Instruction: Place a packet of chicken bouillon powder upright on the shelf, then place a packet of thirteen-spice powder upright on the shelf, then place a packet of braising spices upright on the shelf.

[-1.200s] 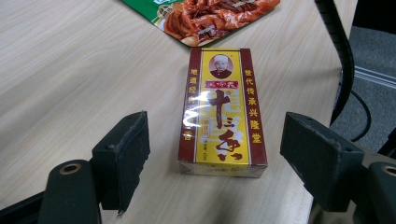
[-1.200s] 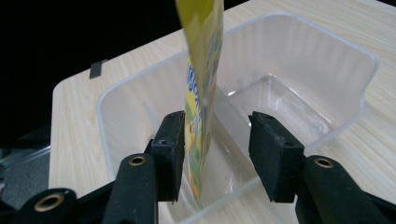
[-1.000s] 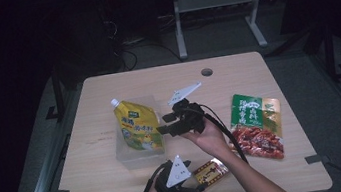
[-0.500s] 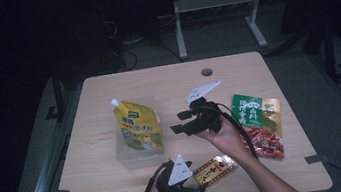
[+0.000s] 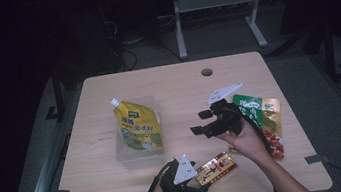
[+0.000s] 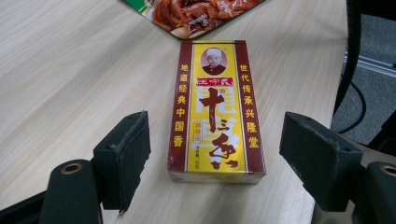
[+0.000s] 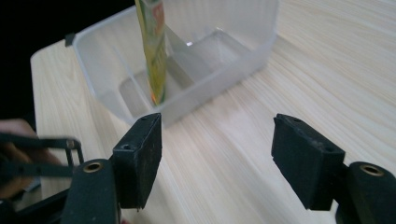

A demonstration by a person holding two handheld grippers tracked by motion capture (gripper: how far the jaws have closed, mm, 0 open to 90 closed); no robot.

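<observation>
Just ahead of the left gripper [image 6: 212,154], whose jaws stand wide apart straddling the spice box [image 6: 215,105] without touching it, the box lies flat on the table [image 6: 70,70]. Centre it, then close squarely on its long sides. Beyond the box, the right gripper [image 5: 201,122] has just been opening, with nothing between its jaws.

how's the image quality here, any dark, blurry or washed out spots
High view: the table is lit while the room around it falls near black, and packet print is too small to read. Left gripper view: the spice box is sharp and evenly lit; the near jaws look soft. Right gripper view: the clear bin looks slightly soft, with a black upper-left corner.
</observation>
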